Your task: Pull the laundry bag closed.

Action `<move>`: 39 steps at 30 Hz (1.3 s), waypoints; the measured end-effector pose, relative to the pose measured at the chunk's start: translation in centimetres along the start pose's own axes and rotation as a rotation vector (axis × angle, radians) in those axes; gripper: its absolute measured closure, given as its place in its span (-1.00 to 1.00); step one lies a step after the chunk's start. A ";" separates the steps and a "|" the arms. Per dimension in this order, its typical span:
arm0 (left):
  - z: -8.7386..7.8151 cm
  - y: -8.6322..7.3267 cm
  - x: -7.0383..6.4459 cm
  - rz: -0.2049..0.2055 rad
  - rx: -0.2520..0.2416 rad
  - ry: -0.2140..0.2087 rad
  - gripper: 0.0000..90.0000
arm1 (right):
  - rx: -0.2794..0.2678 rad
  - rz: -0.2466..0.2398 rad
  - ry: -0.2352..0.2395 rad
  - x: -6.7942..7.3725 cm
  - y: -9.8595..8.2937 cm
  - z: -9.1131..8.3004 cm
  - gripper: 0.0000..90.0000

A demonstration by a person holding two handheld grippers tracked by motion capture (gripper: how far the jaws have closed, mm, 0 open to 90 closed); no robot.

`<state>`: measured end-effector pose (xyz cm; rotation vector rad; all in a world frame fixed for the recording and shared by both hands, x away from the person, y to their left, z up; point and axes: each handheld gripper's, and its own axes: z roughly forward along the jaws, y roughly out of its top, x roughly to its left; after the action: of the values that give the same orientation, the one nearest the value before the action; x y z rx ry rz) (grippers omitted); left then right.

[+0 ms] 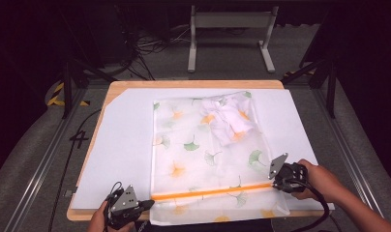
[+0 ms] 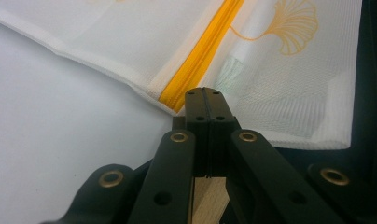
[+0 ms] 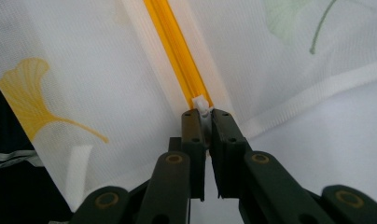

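A white mesh bag (image 1: 203,145) printed with ginkgo leaves lies flat on the table, with a white garment (image 1: 230,121) inside at its far end. An orange zipper (image 1: 213,192) runs across the bag near its front edge. My left gripper (image 1: 147,205) is at the zipper's left end; in the left gripper view it (image 2: 203,93) is shut where the zipper (image 2: 210,42) meets the bag's edge. My right gripper (image 1: 273,183) is at the zipper's right end. In the right gripper view it (image 3: 203,114) is shut on the white zipper pull (image 3: 201,105).
A white sheet (image 1: 126,145) covers most of the wooden table (image 1: 193,84). The bag's front edge hangs slightly over the table's near edge. Beyond the table are a dark floor, cables and a grey metal stand (image 1: 230,21).
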<state>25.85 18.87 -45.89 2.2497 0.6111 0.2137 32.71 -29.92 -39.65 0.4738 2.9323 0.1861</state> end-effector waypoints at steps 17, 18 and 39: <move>0.0 0.0 0.0 -0.004 -0.003 -0.002 1.00 | -0.091 0.056 0.030 -0.1 -1.5 0.0 0.87; 0.0 0.0 0.0 -0.006 -0.003 -0.004 1.00 | -0.097 0.059 0.030 -0.1 -1.6 0.0 0.87; -0.2 0.5 0.5 0.024 0.032 -0.018 1.00 | -0.176 0.110 0.027 0.2 -2.6 0.1 0.86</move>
<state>26.34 18.96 -45.42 2.2885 0.5818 0.1967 31.80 -32.28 -40.10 0.6087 2.8827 0.4642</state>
